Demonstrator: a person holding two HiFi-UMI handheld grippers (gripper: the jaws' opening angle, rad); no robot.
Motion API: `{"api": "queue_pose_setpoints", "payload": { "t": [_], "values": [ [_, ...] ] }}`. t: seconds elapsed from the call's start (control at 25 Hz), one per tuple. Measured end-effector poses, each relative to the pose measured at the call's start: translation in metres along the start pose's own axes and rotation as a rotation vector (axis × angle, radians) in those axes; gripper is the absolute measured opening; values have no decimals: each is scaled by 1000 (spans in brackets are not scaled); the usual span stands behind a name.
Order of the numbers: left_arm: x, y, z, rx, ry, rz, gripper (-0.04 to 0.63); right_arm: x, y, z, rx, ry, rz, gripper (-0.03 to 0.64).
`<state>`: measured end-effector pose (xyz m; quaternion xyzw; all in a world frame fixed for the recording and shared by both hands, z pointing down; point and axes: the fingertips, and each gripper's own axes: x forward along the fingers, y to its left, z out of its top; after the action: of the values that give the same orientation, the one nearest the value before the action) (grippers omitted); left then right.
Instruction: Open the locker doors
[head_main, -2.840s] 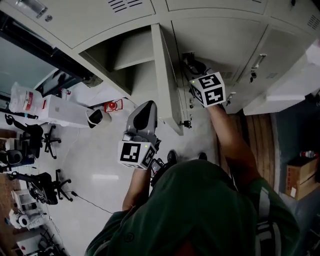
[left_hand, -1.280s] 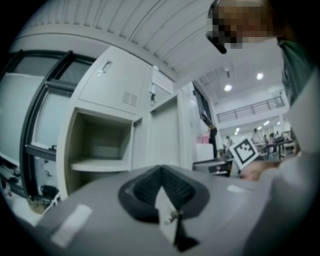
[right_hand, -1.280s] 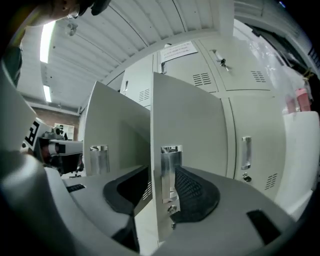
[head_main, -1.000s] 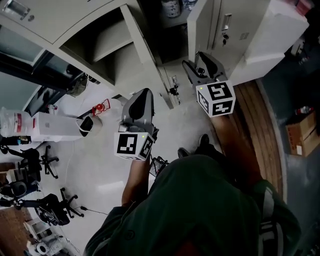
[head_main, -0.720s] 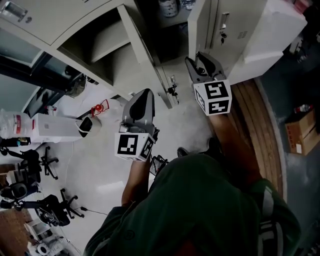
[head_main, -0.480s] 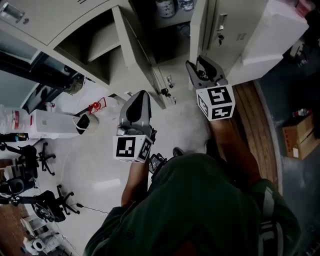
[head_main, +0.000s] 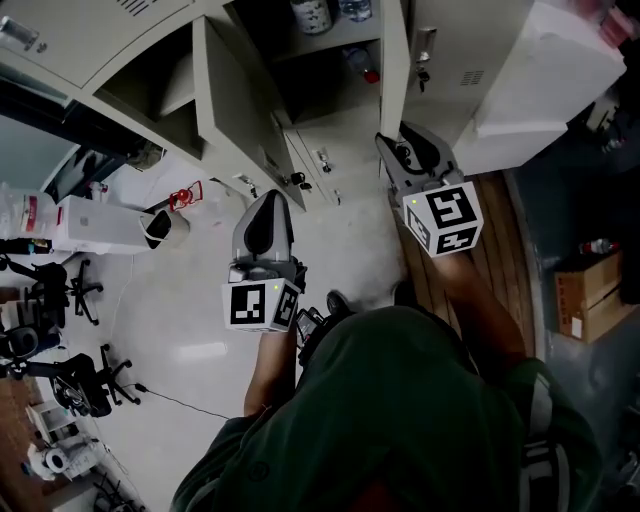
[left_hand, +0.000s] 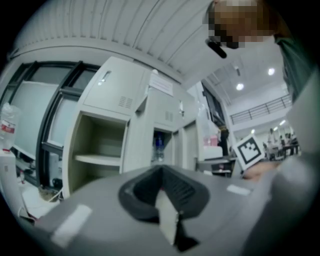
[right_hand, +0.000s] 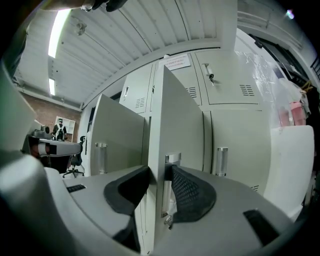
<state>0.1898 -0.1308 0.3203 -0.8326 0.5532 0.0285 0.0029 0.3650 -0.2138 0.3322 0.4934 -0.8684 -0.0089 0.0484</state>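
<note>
Left locker: door (head_main: 228, 105) swung wide, one bare shelf (left_hand: 97, 159) inside.
Left gripper (left_hand: 161, 175): jaws together with nothing in them, held out in front of the open lockers.
Middle locker: open, bottles (head_main: 312, 14) inside.
Right gripper (head_main: 398, 150): jaws have just been closing and now clamp the free edge of the middle door (right_hand: 177, 115) at its handle. The door is swung out.
Far right: locker (head_main: 470, 70) shut.

- Head view: looks steeply down from overhead onto the lockers (head_main: 225, 110).
- Left gripper view: faces the lockers level, from well back.
- Right gripper view: sits close against one locker door (right_hand: 180, 120).
- All views share the lockers.
</note>
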Motion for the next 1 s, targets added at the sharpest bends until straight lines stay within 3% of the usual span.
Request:
{"api": "queue_pose_setpoints", "payload": {
  "t": [0.28, 0.68, 1.0],
  "values": [
    [6, -39, -4, 3, 0, 47, 2, -25, -30, -5, 6, -12, 49, 135],
    [2, -51, -23, -8, 32, 121, 2, -50, -69, -10, 26, -34, 13, 115],
    [-21, -24, -43, -15, 63, 169, 2, -93, -39, 7, -84, -79, 5, 82]
  ]
}}
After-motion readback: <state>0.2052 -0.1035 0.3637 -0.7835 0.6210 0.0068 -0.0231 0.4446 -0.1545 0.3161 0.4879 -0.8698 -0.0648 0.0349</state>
